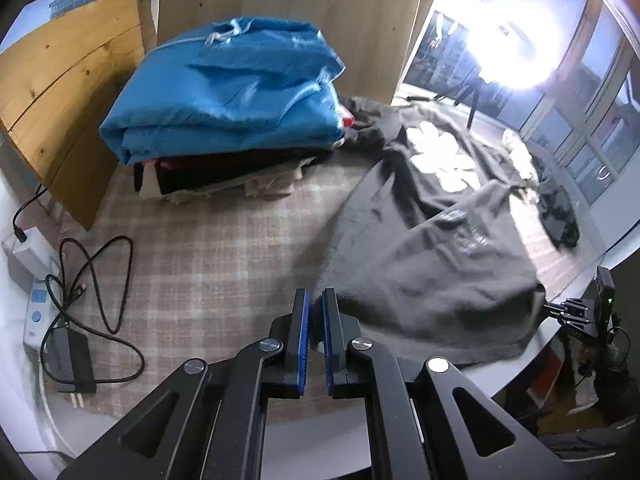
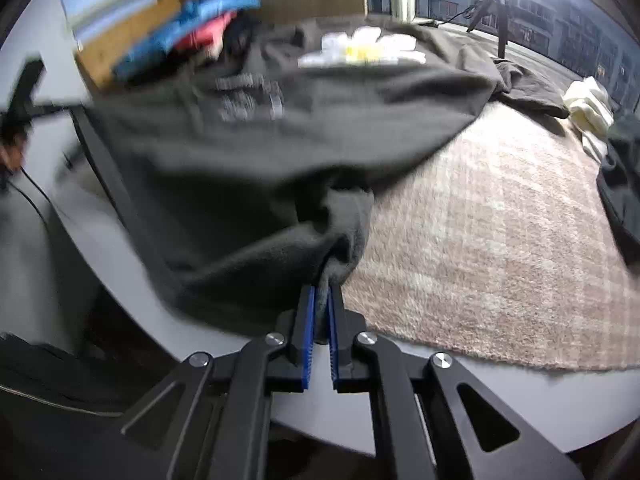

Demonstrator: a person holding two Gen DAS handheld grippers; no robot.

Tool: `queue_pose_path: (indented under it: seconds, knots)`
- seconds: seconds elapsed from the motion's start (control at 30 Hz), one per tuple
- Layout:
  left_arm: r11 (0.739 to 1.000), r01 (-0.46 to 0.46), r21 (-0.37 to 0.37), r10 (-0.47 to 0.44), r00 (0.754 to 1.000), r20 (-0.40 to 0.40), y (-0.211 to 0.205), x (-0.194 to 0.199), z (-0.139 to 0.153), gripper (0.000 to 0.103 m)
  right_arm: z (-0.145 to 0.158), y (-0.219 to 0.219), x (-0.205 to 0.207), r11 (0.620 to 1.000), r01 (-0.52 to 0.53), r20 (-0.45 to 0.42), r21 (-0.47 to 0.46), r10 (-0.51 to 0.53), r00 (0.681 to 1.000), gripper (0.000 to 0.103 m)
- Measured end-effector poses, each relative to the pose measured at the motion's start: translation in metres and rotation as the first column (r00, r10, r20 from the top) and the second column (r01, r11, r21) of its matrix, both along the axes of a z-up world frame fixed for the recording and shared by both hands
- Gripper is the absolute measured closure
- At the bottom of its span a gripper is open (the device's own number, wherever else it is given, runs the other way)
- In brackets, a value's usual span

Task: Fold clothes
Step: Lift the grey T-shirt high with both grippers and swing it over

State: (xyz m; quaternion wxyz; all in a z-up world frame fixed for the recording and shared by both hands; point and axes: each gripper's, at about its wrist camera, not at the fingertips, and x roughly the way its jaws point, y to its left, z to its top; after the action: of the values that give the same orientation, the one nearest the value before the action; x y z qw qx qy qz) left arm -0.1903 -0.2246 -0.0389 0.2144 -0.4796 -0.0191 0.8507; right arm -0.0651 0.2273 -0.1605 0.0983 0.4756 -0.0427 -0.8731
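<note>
No legible text or labels anywhere

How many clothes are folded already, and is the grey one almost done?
A pile of folded clothes with a blue one on top sits at the back, so some look done. The grey shirt is only starting: it lies spread and wrinkled, and the right gripper pinches its hem. The left gripper is shut at its edge; I cannot tell if it holds cloth. More clothes wait at the side.

Plaid cloth [image 1: 208,248], black cable [image 1: 100,280], wooden board [image 1: 68,80], tripod [image 2: 500,12].
</note>
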Motion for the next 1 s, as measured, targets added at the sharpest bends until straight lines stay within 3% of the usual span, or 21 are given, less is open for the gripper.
queue_pose_path:
  seconds: [0.17, 0.33, 0.4, 0.43, 0.5, 0.57, 0.63, 0.67, 0.7, 0.83, 0.93, 1.0]
  knots:
    - [0.996, 0.017, 0.083, -0.011, 0.998, -0.065, 0.009, 0.001, 0.033, 0.098, 0.086, 0.039, 0.021, 0.976, 0.1, -0.183, -0.196, -0.136, 0.974, 0.097]
    - [0.989, 0.108, 0.105, -0.09, 0.982, -0.164, 0.044, 0.011, 0.077, 0.098, 0.2, 0.095, 0.058, 0.93, 0.19, -0.389, -0.314, -0.309, 0.868, 0.097]
    - [0.982, 0.149, 0.113, -0.137, 0.984, -0.111, 0.06, 0.022, 0.068, 0.098, 0.222, 0.108, 0.081, 0.919, 0.264, -0.399, -0.292, -0.368, 0.84, 0.097]
    - [0.977, 0.177, 0.114, -0.171, 0.983, -0.064, 0.07, 0.029, 0.058, 0.098, 0.221, 0.113, 0.092, 0.91, 0.313, -0.378, -0.271, -0.4, 0.835, 0.097]
    - [0.975, 0.188, 0.117, -0.194, 0.98, 0.046, 0.081, 0.046, 0.028, 0.098, 0.197, 0.122, 0.112, 0.874, 0.412, -0.257, -0.258, -0.473, 0.843, 0.097]
    - [0.977, 0.121, 0.178, -0.154, 0.97, 0.186, 0.08, 0.054, -0.007, 0.098, 0.16, 0.132, 0.124, 0.836, 0.477, -0.107, -0.271, -0.519, 0.848, 0.097]
    - [0.979, 0.058, 0.196, -0.107, 0.963, 0.248, 0.078, 0.053, -0.027, 0.098, 0.142, 0.149, 0.123, 0.804, 0.501, -0.047, -0.319, -0.542, 0.839, 0.097]
    - [0.977, 0.012, 0.214, -0.07, 0.962, 0.263, 0.079, 0.043, -0.033, 0.098, 0.139, 0.159, 0.117, 0.793, 0.498, -0.039, -0.351, -0.544, 0.838, 0.097]
    - [0.975, -0.004, 0.22, -0.056, 0.962, 0.266, 0.082, 0.036, -0.034, 0.098, 0.142, 0.166, 0.103, 0.807, 0.476, -0.048, -0.349, -0.523, 0.851, 0.097]
    - [0.986, -0.022, 0.163, 0.0, 0.991, 0.134, 0.117, -0.029, -0.002, 0.098, 0.156, 0.188, 0.021, 0.906, 0.342, -0.108, -0.251, -0.377, 0.92, 0.097]
    - [0.989, -0.05, 0.14, 0.049, 0.999, 0.005, 0.133, -0.081, 0.054, 0.098, 0.19, 0.218, -0.06, 0.94, 0.238, -0.185, -0.246, -0.286, 0.94, 0.097]
    - [0.987, -0.073, 0.142, 0.09, 0.989, -0.117, 0.144, -0.118, 0.122, 0.098, 0.248, 0.231, -0.117, 0.956, 0.191, -0.272, -0.224, -0.249, 0.929, 0.097]
